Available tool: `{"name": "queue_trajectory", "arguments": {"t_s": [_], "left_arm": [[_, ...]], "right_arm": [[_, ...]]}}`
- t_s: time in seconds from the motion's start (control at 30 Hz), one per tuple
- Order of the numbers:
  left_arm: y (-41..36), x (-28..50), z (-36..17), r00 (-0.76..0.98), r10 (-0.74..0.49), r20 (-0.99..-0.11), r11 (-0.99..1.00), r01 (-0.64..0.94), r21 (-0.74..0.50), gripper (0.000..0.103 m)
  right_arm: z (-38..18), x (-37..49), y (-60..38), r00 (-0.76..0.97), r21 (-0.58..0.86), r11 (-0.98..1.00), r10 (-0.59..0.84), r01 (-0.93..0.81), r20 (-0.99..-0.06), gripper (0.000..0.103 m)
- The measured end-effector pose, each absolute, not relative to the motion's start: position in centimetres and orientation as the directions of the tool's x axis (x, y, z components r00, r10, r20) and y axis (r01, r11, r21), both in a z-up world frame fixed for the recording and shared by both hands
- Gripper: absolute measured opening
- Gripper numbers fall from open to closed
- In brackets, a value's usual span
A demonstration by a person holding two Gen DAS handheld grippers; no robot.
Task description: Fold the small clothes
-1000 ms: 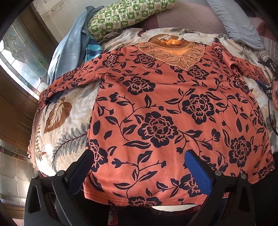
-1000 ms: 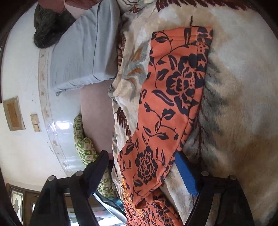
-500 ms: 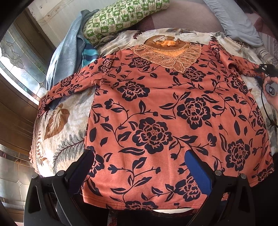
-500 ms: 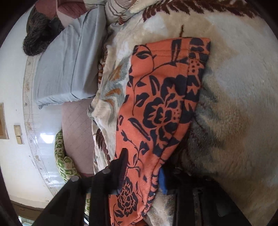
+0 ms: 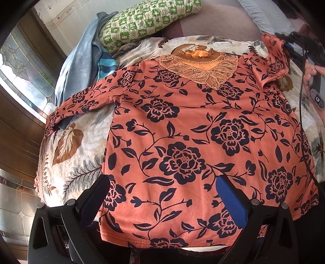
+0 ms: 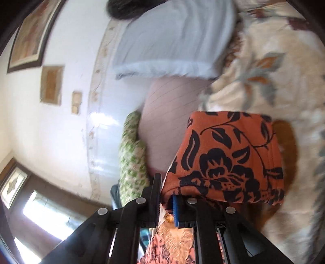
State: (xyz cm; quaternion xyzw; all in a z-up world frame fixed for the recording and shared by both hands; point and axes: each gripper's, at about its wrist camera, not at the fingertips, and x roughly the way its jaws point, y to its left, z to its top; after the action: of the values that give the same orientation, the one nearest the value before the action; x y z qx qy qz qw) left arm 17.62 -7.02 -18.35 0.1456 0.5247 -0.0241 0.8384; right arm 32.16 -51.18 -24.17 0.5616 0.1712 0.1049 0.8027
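An orange top with a dark floral print [image 5: 193,142] lies flat on the bed, its lace collar [image 5: 201,69] at the far side and its left sleeve [image 5: 81,103] spread out. My left gripper [image 5: 162,190] is open and empty, hovering over the hem. My right gripper [image 6: 165,193] is shut on the right sleeve [image 6: 229,160] and holds it lifted off the blanket. In the left wrist view the raised sleeve [image 5: 274,52] and the right gripper [image 5: 292,40] show at the top right.
The top lies on a cream leaf-print blanket [image 5: 77,154]. A green checked pillow [image 5: 146,18], a blue towel [image 5: 81,61] and a grey pillow [image 6: 172,38] lie at the head of the bed. A window [image 5: 18,73] is at left.
My right gripper has closed on the right sleeve and lifted it up off the blanket, swinging toward the body of the top. The left gripper has hardly moved.
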Motion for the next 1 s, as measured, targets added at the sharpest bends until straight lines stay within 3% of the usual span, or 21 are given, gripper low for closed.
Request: {"name": "queue_trajectory", "arguments": {"t_s": [0.1, 0.27, 0.33, 0.37, 0.4, 0.47, 0.53, 0.6, 0.8, 0.9, 1.0], "left_arm": [[-6.2, 17.5, -18.4, 0.448, 0.129, -0.885, 0.956, 0.181, 0.231, 0.103], [-4.2, 17.4, -17.9, 0.450, 0.170, -0.877, 0.959, 0.129, 0.252, 0.103], [-3.5, 17.4, -17.8, 0.447, 0.183, -0.876, 0.961, 0.107, 0.255, 0.103], [-3.3, 17.4, -17.8, 0.444, 0.187, -0.876, 0.961, 0.100, 0.256, 0.103], [-3.2, 17.3, -17.9, 0.442, 0.189, -0.877, 0.962, 0.098, 0.257, 0.103], [-3.4, 17.1, -17.9, 0.441, 0.187, -0.878, 0.960, 0.105, 0.258, 0.103], [-3.7, 16.9, -18.0, 0.442, 0.182, -0.878, 0.958, 0.120, 0.259, 0.103], [-3.9, 16.8, -18.1, 0.441, 0.175, -0.880, 0.959, 0.127, 0.254, 0.103], [-4.4, 17.4, -17.7, 0.459, 0.175, -0.871, 0.957, 0.128, 0.260, 0.103], [-5.8, 19.3, -17.2, 0.525, 0.195, -0.829, 0.933, 0.160, 0.321, 0.103], [-7.3, 22.8, -16.7, 0.595, 0.188, -0.782, 0.923, 0.164, 0.347, 0.103]], "right_arm": [[-21.9, 35.5, -44.0, 0.841, 0.869, 0.490, 0.499, -0.076, -0.208, 0.012], [-23.2, 39.6, -29.3, 0.608, 0.646, 0.753, 0.572, -0.124, -0.550, 0.021], [-23.9, 39.5, -22.4, 0.545, 0.339, 0.914, 0.404, -0.222, -0.735, 0.029], [-24.5, 38.8, -18.9, 0.553, 0.110, 0.951, 0.261, -0.290, -0.791, 0.040], [-25.5, 38.0, -15.9, 0.598, -0.138, 0.933, 0.095, -0.332, -0.796, 0.064], [-27.7, 35.3, -12.0, 0.757, -0.544, 0.778, -0.141, -0.314, -0.638, 0.080], [-29.5, 33.6, -9.9, 0.838, -0.731, 0.622, -0.211, -0.281, -0.502, 0.086], [-28.7, 33.0, -9.8, 0.852, -0.725, 0.629, -0.185, -0.280, -0.489, 0.086], [-20.7, 32.3, -12.9, 0.857, -0.438, 0.851, 0.027, -0.290, -0.515, 0.087], [-19.2, 33.0, -18.6, 0.769, -0.119, 0.963, 0.114, -0.240, -0.629, 0.087], [-21.2, 34.8, -27.9, 0.650, 0.353, 0.933, 0.311, -0.070, -0.693, 0.087]]}}
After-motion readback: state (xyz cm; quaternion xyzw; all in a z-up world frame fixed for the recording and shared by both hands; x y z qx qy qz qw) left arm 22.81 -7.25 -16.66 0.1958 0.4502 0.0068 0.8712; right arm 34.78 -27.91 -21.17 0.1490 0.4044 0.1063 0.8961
